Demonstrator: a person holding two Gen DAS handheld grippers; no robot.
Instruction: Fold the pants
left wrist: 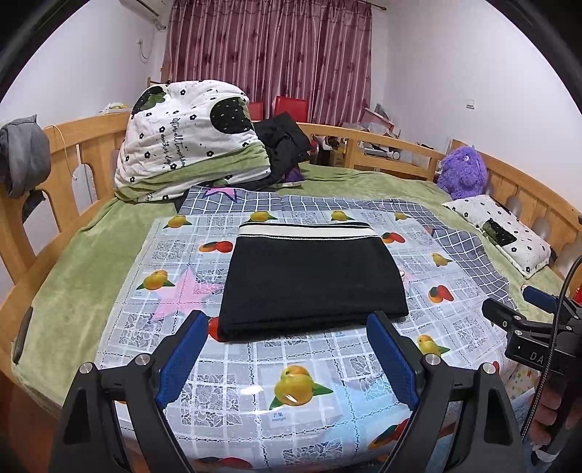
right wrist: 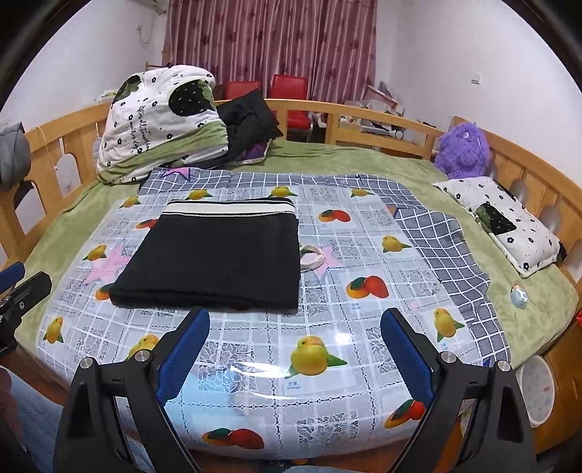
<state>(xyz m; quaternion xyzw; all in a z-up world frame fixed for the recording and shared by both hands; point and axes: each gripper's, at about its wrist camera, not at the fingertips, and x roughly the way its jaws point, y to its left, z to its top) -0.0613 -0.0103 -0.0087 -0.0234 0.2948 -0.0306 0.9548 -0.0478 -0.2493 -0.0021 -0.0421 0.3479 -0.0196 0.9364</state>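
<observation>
Pale loop (right wrist: 312,257) — partly under pants (right wrist: 214,258)

White walls (left wrist: 454,72). Maroon curtains (left wrist: 269,54) drawn at 12 o'clock, air conditioner (left wrist: 145,11) at 11. Wooden bed rail (right wrist: 382,112) rings a green blanket (right wrist: 327,160). Red chairs (right wrist: 291,87) behind it. Purple plush (right wrist: 462,145) at 2, bundled quilt (right wrist: 152,120) at 10.

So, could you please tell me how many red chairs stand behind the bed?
2: the left chair and the right chair stand side by side before the curtain; more may be hidden.
</observation>
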